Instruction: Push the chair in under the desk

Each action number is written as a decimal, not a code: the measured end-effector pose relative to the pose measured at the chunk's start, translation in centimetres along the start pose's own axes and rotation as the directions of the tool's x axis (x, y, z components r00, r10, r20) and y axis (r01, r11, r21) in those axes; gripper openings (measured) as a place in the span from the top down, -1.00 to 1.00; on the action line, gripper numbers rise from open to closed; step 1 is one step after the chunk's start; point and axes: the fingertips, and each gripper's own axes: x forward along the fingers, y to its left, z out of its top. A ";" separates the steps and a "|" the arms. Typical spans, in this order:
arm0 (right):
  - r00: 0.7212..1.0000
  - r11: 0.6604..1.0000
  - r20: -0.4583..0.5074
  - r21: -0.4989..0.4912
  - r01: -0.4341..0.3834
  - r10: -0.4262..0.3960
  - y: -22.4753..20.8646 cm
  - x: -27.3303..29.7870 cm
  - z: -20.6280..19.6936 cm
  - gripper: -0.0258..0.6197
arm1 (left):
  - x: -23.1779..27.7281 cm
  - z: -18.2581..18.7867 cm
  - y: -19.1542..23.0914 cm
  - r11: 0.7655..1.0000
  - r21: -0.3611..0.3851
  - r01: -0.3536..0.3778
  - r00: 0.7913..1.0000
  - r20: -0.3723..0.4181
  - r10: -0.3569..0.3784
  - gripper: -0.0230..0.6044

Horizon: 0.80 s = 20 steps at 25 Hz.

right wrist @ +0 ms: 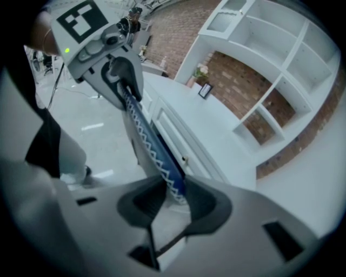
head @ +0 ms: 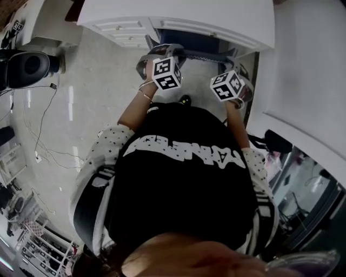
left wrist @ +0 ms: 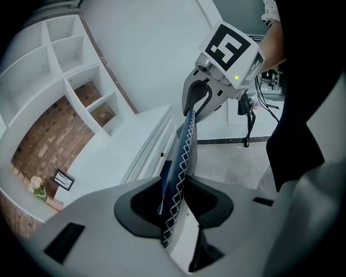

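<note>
Chair (head: 200, 55), blue-backed with white zigzag stitching along its edge, facing the kneehole of the white desk (head: 216, 16); top rail near the desk's front edge, not touching it.

At far left, loose cables (head: 40, 130) trailing over the pale floor (head: 97, 81), well apart from the work.

Left gripper (left wrist: 181, 201) set on the left end of the top rail, jaws clamped on the stitched edge, fabric pinched between the dark pads.

Across the middle, the rail spanning from one gripper to the other.

Right gripper (right wrist: 174, 199) set on the right end of the same rail, likewise clenched on the stitched edge, with nothing else between its jaws.

Further right, a second white surface flanking the kneehole, just beside the right gripper.

Progress, by judgement:
- **Done:** grasp made with both hands, and the back lined up with the opening. Front of the seat apparently at or just under the desk top, though mostly hidden behind the marker cubes and arms.
- **Left to do:** the push itself only partly done. Still needed: a straight push ahead until the rail nearly meets the desk edge, then release of both grippers.
</note>
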 end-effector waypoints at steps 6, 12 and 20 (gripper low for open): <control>1.000 1.000 0.018 -0.008 -0.004 0.004 -0.3 0.4 0.3 0.53 | 0.1 0.0 0.6 1.000 -0.009 -0.021 1.000 0.003 0.021 0.43; 1.000 1.000 0.012 -0.004 -0.003 0.003 -0.4 0.6 0.5 0.53 | 0.3 0.0 0.9 1.000 0.003 -0.016 1.000 0.011 0.016 0.43; 1.000 1.000 0.008 -0.004 0.001 0.000 -1.0 1.2 0.7 0.53 | 0.8 -0.1 1.4 1.000 0.005 -0.006 1.000 0.012 0.006 0.43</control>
